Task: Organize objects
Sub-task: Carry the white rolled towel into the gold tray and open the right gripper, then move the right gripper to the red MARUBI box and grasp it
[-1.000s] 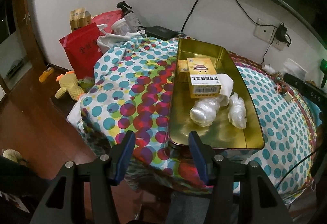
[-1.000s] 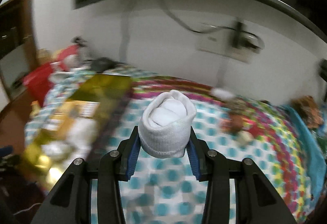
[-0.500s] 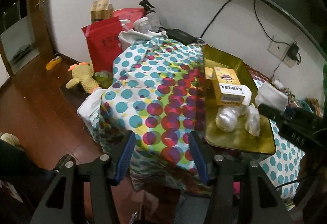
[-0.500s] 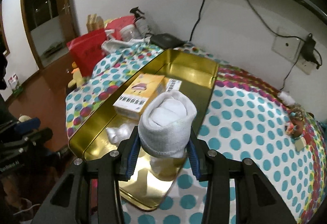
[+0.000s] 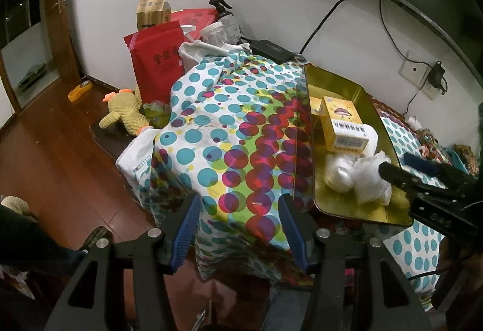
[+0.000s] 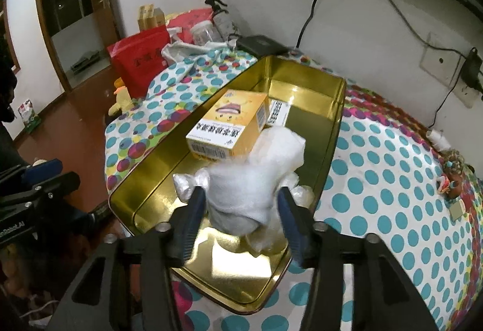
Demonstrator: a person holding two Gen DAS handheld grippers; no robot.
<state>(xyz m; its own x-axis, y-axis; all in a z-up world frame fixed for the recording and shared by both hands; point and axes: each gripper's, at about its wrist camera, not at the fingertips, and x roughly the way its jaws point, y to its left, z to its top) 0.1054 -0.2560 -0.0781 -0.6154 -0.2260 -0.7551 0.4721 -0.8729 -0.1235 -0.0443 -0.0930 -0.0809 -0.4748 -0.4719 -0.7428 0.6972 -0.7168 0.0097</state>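
Over the gold tray, my right gripper is opening around the blurred white rolled sock, apparently dropping free; it may bounce off the wrapped bundles. My left gripper hangs half-open, empty.

Box and sock roll lie in the tin on the tablecloth
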